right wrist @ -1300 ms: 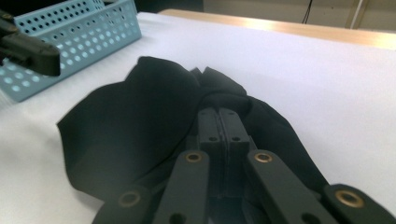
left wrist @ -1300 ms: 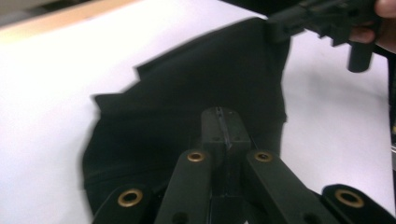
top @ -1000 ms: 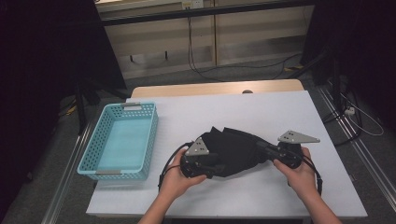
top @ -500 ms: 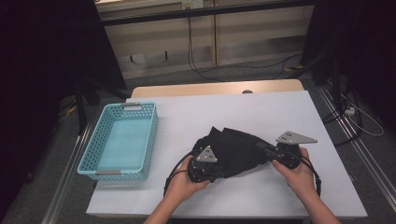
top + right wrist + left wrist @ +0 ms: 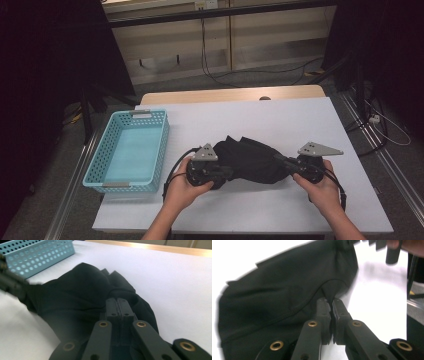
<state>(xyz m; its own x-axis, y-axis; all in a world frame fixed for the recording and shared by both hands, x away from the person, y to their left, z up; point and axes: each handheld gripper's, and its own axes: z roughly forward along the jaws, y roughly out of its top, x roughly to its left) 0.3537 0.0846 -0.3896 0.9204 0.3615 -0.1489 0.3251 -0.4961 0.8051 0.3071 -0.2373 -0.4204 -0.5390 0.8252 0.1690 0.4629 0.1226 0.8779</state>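
A crumpled black cloth (image 5: pixel 250 160) lies on the white table (image 5: pixel 260 120) between my two hands. My left gripper (image 5: pixel 227 172) is at its left edge. In the left gripper view the jaws have just closed and the left gripper (image 5: pixel 331 300) pinches a fold of the cloth (image 5: pixel 282 290), lifted slightly off the table. My right gripper (image 5: pixel 280 161) holds the cloth's right end. In the right gripper view the right gripper (image 5: pixel 119 300) is shut with the black cloth (image 5: pixel 82 290) bunched around its tips.
A light blue perforated basket (image 5: pixel 100 155), with nothing in it, stands at the table's left; its wall (image 5: pixel 37 255) also appears in the right gripper view. Bare white tabletop stretches behind and in front of the cloth. Cables trail on the floor beyond the table.
My left gripper pushed right into the cloth's left edge, shut on it, then drew back left and up a little. The right hand kept still.
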